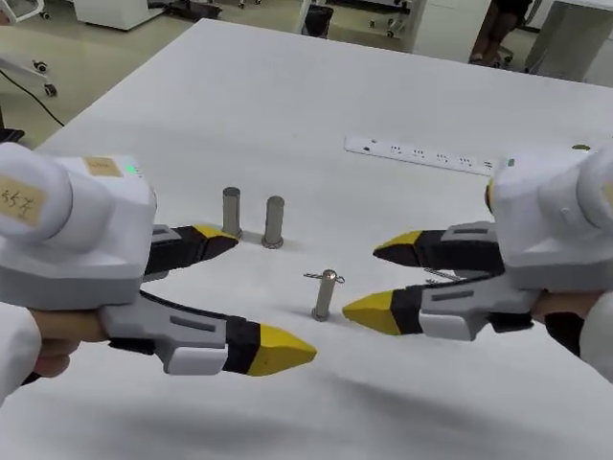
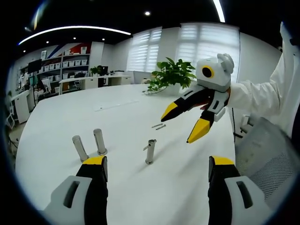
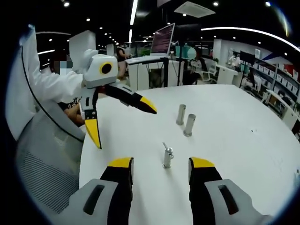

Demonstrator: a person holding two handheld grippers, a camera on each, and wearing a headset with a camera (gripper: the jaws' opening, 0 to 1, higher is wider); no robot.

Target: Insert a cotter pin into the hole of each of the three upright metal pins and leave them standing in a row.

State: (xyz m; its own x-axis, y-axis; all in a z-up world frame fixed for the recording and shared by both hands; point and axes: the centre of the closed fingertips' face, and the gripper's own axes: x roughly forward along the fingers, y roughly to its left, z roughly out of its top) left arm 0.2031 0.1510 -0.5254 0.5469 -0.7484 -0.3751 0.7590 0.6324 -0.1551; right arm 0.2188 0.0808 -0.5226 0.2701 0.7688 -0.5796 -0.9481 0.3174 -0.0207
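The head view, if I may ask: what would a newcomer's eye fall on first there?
The yellow-tipped left tongs and right tongs, both open, point inward over the white table. Between them stands a metal pin with a cotter pin through its top; behind it to the left stand one bare pin and a second bare pin, side by side.

Silver pins (image 1: pixel 274 222), white table (image 1: pixel 287 105)

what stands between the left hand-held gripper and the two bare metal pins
Nothing visible does. The left hand-held gripper is open, with only bare table between it and the two bare pins. The third pin, with a cotter pin through it, stands apart to one side.
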